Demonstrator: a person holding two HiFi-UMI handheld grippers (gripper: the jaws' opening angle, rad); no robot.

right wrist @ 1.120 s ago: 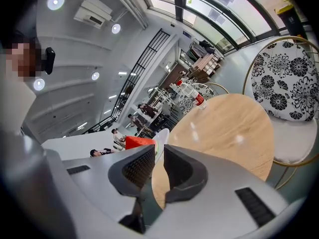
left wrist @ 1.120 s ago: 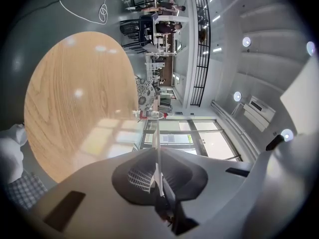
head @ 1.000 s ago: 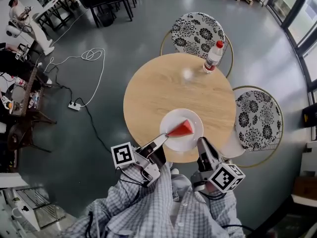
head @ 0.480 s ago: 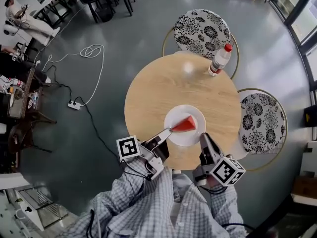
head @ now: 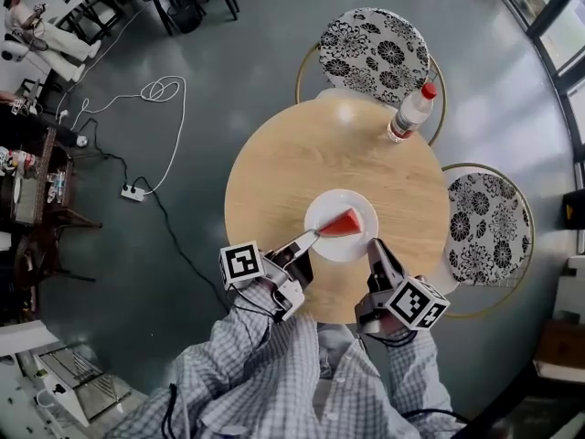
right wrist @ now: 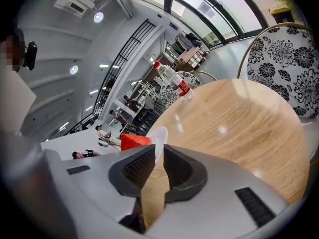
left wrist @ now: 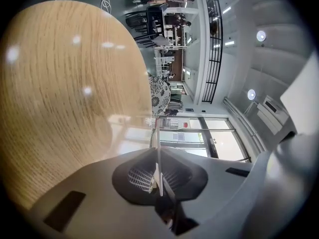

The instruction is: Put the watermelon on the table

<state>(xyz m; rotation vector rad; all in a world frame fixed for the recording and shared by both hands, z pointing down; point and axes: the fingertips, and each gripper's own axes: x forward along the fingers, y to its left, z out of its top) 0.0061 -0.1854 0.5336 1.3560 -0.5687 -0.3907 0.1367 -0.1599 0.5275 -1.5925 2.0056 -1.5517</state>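
Both grippers hold a white plate (head: pixel 333 246) by its rim over the near part of the round wooden table (head: pixel 288 167). My left gripper (head: pixel 310 237) is clamped on the plate's left edge, with the thin rim pinched flat between its jaws. My right gripper (head: pixel 373 243) has its jaws nearly together on the plate's right edge, the rim caught between their tips. The watermelon (head: pixel 340 223), a red wedge, lies on the plate near its middle. I cannot tell whether the plate rests on the table. A clear bottle (head: pixel 409 114) with a red cap and red label stands upright at the table's far right edge, well apart from the plate. Two floral-seated chairs stand by the table, one (head: pixel 373 48) beyond it and one (head: pixel 489 227) to its right.
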